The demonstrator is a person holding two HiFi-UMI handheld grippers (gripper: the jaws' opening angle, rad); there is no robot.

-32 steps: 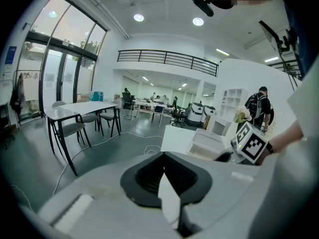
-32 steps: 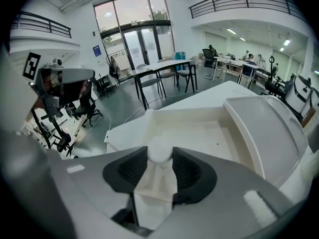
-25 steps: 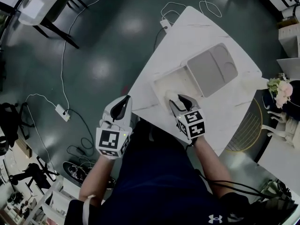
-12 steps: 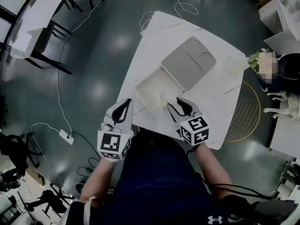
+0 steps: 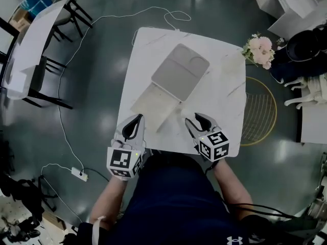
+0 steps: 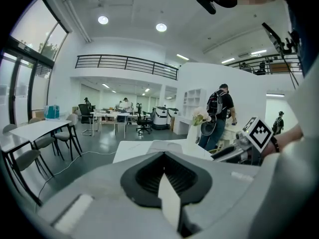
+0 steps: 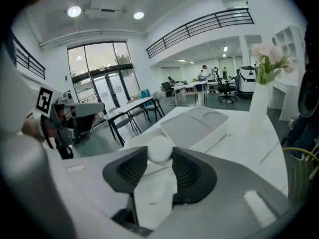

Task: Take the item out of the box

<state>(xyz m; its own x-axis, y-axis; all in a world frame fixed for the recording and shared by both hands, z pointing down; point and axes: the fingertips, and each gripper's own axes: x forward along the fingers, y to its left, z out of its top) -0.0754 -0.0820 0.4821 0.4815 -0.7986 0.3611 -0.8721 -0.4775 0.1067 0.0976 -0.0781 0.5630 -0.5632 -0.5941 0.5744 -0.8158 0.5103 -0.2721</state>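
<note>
A white box stands open on the white table point(image 5: 219, 98), its base point(image 5: 147, 105) toward me and its grey lid point(image 5: 180, 75) folded back beyond it. My right gripper point(image 5: 196, 120) hovers over the table's near edge, to the right of the base, shut on a small white ball point(image 7: 159, 149). The ball sits between the black ribbed pads at their tips, with the box lid point(image 7: 192, 126) behind it. At the table's near left edge my left gripper point(image 5: 135, 122) is shut, with nothing between its pads point(image 6: 149, 176).
A white vase of pink flowers point(image 5: 260, 49) stands at the table's far right corner point(image 7: 261, 96). A round wire stand point(image 5: 261, 111) is on the floor to the right. Another table with chairs point(image 5: 36, 55) and trailing cables point(image 5: 66, 111) lie to the left.
Both grippers have drawn back from the box toward the near table edge. The right one has carried the white ball out of the base. The head view has swung over.
</note>
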